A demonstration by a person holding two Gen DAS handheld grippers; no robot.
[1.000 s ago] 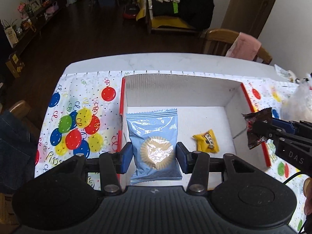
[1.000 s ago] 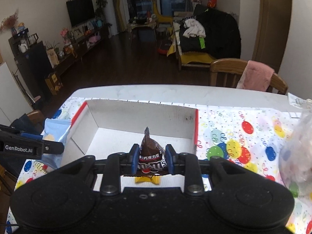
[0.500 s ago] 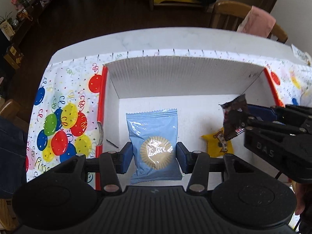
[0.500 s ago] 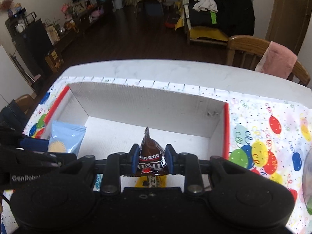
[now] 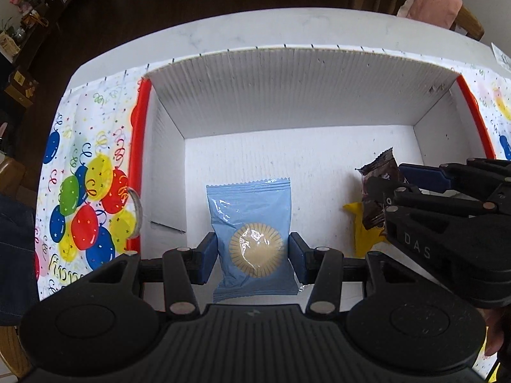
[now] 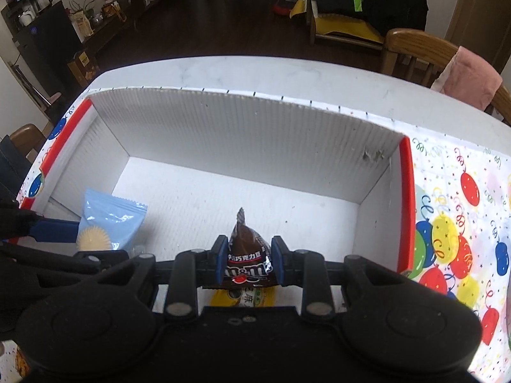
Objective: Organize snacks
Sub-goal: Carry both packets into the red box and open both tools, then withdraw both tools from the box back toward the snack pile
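Observation:
My left gripper (image 5: 253, 257) is shut on a light blue biscuit packet (image 5: 250, 220) and holds it inside the white cardboard box (image 5: 287, 95), near the box's front left. My right gripper (image 6: 248, 260) is shut on a brown M&M's chocolate bag (image 6: 246, 252) and holds it inside the box toward its right. The brown bag also shows in the left wrist view (image 5: 380, 188), and the blue packet in the right wrist view (image 6: 108, 220). A yellow snack packet (image 5: 364, 226) lies on the box floor under the right gripper; it also shows in the right wrist view (image 6: 242, 296).
The box has red side rims (image 5: 139, 146) and stands on a balloon-print tablecloth (image 5: 83, 198) over a white table (image 5: 255, 28). A wooden chair with a pink cloth (image 6: 463, 73) stands behind the table. The living room floor lies beyond.
Both grippers have moved forward and down into the box, each still holding its snack. The right gripper's brown bag now hangs over the yellow packet.

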